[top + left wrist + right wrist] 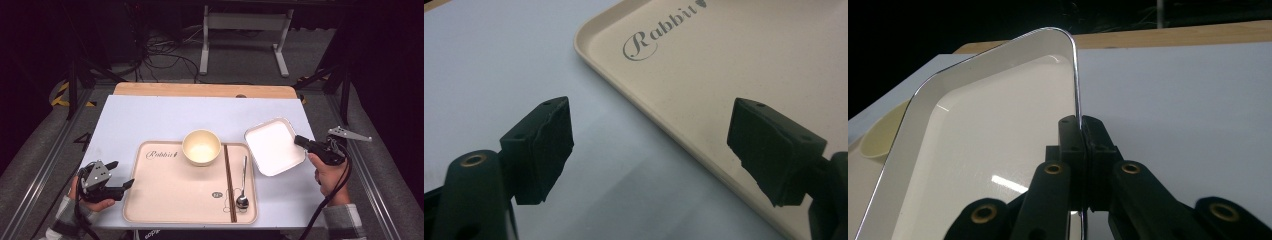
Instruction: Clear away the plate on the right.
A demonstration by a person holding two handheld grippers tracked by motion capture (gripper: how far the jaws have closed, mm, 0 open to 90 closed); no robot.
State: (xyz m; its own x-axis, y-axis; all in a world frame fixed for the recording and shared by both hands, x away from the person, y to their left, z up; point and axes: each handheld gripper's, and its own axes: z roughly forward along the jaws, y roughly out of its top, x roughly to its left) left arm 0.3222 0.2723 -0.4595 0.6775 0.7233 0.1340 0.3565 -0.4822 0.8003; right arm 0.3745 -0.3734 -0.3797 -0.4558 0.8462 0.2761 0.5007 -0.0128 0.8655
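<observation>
Your right gripper (301, 141) is clamped on the rim of the white square plate (272, 146), which sits tilted just right of the beige serving tray (165, 200), overlapping its right edge. Your left gripper (120, 175) rests at the tray's left edge, jaws apart and empty. On the tray: bowl (201, 147), chopsticks (229, 182), spoon (243, 186).

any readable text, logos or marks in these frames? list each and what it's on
"Rabbit", in grey script: on the beige tray, far left corner; clearest in the left gripper view, where the last letters run toward the frame's top edge.
Small round dark mark on the tray near the spoon: too small to read.
Dark lettering at the table's near edge, bottom of the high view: too blurred to read.
</observation>
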